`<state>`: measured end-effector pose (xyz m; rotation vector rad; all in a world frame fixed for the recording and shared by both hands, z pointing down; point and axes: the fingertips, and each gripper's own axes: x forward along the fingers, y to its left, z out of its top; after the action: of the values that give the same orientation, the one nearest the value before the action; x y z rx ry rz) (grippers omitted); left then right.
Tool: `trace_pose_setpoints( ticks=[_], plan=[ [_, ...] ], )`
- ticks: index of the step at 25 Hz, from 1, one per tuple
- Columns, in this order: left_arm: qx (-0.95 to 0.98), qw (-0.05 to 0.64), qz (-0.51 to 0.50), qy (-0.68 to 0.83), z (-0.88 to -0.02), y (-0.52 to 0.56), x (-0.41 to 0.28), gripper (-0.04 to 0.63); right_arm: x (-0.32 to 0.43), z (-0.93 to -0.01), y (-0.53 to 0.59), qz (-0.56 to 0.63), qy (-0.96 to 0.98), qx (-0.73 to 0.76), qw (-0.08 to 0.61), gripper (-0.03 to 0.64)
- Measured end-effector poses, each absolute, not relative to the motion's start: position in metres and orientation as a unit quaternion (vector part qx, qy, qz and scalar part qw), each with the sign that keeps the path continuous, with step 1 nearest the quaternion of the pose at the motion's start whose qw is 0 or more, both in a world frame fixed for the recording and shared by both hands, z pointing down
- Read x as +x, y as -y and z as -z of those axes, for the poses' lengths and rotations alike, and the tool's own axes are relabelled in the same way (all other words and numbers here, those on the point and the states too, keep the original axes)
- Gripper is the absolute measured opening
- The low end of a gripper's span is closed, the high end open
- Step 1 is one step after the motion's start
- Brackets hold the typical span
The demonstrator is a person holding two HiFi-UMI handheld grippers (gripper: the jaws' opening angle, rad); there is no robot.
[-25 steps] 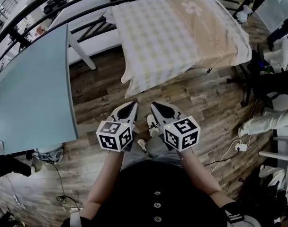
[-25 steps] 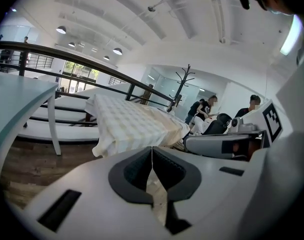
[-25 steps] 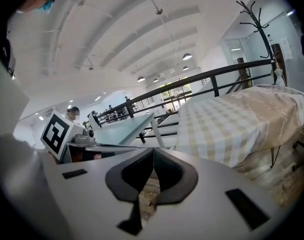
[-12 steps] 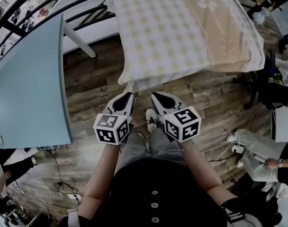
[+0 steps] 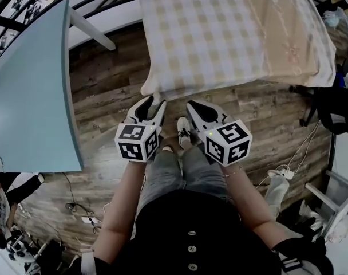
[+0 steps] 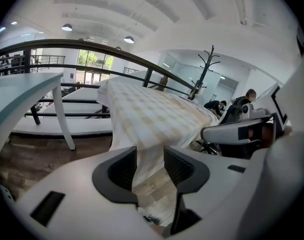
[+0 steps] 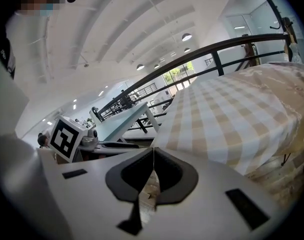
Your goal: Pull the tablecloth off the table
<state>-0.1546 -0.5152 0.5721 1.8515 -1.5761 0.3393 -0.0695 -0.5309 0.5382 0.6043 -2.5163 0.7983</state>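
The checked yellow-and-white fabric tablecloth [image 5: 220,33] covers the tabletop at 12 o'clock: soft, light, likely to slide freely. My left gripper [image 6: 149,166], jaws just opened, frames its hanging corner; I would grasp there. My right gripper [image 7: 153,171] is clenched, empty.

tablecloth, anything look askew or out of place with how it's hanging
Slightly. The tablecloth hangs unevenly: its near left corner droops in a loose pointed fold above the wooden floor, while the rest of the near edge hangs fairly straight. No spill or damage shows.
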Motion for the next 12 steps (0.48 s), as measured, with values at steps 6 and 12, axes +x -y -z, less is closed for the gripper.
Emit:
trace_pose_setpoints(
  ticks=[6, 12],
  plan=[
    [0.699, 0.362, -0.168, 0.593, -0.596, 0.559, -0.181, 0.238, -0.089, -0.554, 0.566, -0.316, 0.894, 0.212, 0.236, 0.028],
    [0.699, 0.353, -0.185, 0.594, -0.621, 0.536, -0.156, 0.262, -0.059, -0.573, 0.543, -0.318, 0.892, 0.217, 0.237, 0.028]
  ],
)
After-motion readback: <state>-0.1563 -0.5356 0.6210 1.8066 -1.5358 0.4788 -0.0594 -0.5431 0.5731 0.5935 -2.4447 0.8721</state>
